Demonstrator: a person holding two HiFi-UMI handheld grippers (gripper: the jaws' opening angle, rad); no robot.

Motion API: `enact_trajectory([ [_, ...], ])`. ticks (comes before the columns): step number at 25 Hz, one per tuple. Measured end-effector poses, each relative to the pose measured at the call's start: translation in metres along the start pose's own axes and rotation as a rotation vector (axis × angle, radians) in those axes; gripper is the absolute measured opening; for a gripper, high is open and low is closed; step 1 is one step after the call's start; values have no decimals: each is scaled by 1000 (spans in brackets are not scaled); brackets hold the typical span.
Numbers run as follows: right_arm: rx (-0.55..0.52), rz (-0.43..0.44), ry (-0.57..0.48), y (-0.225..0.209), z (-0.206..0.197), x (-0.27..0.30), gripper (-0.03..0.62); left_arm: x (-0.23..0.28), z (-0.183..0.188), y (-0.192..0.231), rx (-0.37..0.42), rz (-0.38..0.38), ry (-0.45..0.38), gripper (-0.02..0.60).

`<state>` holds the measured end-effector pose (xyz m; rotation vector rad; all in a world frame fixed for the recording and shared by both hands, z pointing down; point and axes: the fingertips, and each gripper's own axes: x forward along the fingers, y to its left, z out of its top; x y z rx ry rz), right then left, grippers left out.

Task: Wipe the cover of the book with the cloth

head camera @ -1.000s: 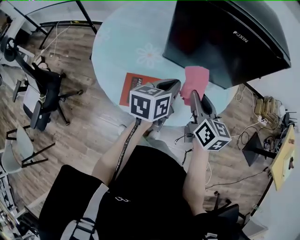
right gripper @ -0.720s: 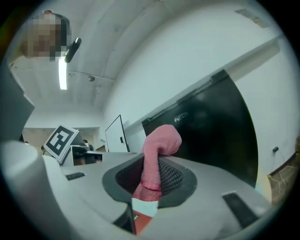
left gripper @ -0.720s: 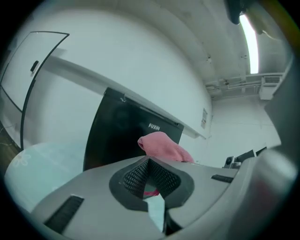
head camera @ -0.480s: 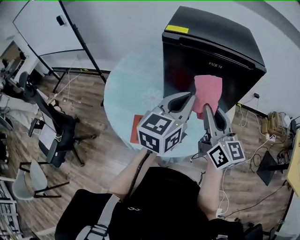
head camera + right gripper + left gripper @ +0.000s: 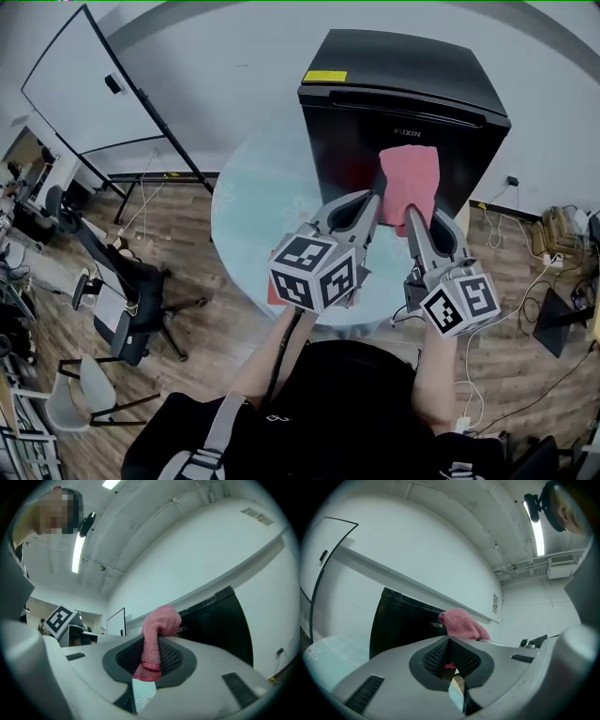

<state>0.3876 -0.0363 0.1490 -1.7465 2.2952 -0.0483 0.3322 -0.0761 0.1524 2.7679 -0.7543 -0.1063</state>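
Observation:
My right gripper point(image 5: 410, 216) is shut on the pink cloth point(image 5: 409, 186), which stands up from the jaw tips in front of the black fridge. The right gripper view shows the cloth point(image 5: 157, 632) pinched between the jaws of that gripper point(image 5: 151, 644) and bunched above them. My left gripper point(image 5: 371, 200) is held beside it, jaws together with nothing in them; its own view shows the cloth point(image 5: 461, 624) just beyond the left gripper point(image 5: 449, 640). The orange book point(image 5: 271, 292) lies on the table, almost wholly hidden behind the left marker cube.
The round pale-blue table point(image 5: 258, 206) is below the grippers. A black mini fridge point(image 5: 403, 103) stands against its far side. A whiteboard on a stand point(image 5: 84, 94) is at the back left, office chairs point(image 5: 127, 314) at the left, cables point(image 5: 548, 248) on the floor at the right.
Both grippers have risen off the table with the cloth in the right one. The view has tilted up, and the book has slipped behind the left marker cube.

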Motion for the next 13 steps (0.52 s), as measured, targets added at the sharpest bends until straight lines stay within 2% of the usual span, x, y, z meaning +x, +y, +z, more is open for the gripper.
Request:
enact_trajectory([
  [13,-28,-89,-4,-22,1,-20,72,30,-24,-24,-24,-87,74,15],
])
